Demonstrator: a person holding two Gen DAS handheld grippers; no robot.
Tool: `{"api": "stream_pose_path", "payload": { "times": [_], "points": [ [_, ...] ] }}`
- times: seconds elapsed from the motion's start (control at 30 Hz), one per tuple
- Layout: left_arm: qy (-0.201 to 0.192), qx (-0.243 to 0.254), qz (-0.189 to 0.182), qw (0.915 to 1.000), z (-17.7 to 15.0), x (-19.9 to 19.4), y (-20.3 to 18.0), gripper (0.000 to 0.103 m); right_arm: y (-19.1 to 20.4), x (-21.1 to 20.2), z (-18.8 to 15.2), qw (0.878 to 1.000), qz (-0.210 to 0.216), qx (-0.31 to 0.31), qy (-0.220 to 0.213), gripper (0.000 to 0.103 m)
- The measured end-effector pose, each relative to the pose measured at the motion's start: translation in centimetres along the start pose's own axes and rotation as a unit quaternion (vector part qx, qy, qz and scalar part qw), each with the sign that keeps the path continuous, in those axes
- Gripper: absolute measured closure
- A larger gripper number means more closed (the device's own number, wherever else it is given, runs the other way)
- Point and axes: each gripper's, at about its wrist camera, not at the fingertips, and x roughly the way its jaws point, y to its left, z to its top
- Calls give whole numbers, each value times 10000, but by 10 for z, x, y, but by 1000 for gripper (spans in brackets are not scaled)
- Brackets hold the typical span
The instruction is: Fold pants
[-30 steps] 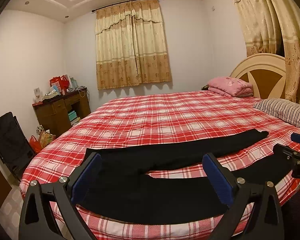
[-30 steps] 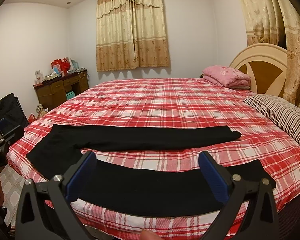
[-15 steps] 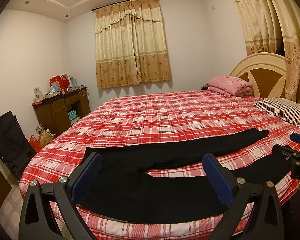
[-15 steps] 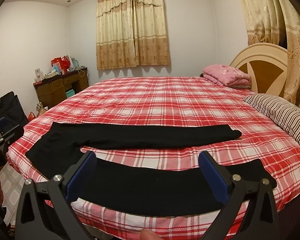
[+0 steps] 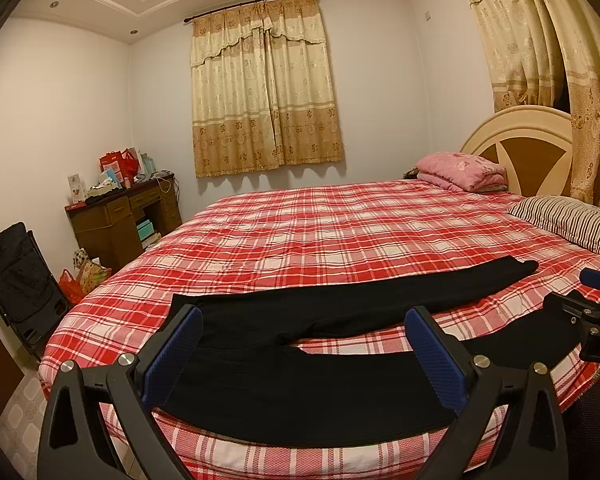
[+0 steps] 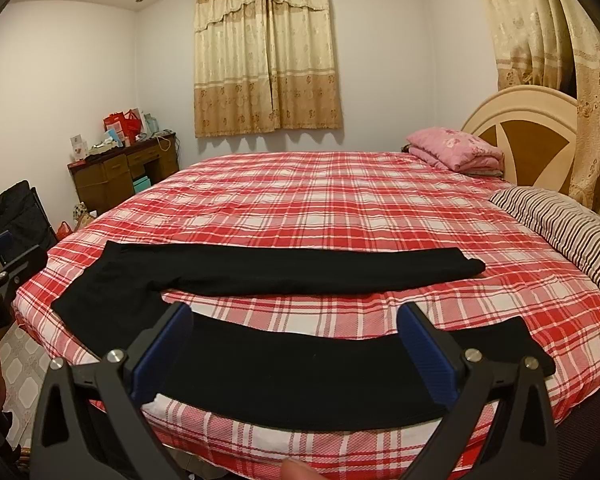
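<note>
The black fabric pants [image 6: 284, 272] lie flat and unfolded on the red-and-white plaid bed cover [image 6: 340, 200], legs spread apart, one leg along the near edge of the bed. The left hand-held gripper [image 5: 302, 354], blue-padded, is wide open above the waist end of the pants, holding and touching nothing. The right hand-held gripper [image 6: 296, 350] is likewise wide open and empty above the near leg, toward its cuff end.

bedspread [image 5: 340, 232] beyond pants [image 5: 300, 384] lies open
</note>
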Motion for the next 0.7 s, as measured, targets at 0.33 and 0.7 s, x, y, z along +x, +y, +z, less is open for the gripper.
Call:
{"api": "stream_pose_path", "payload": {
  "times": [0.33,0.7],
  "points": [
    [23,-11,-1,10000,1,1,1,1,2,1,0,10000,-12,-14,26,0],
    [87,8,-10,10000,-2,6,0,1,3,3,-1,10000,-29,-24,57,0]
  ]
}}
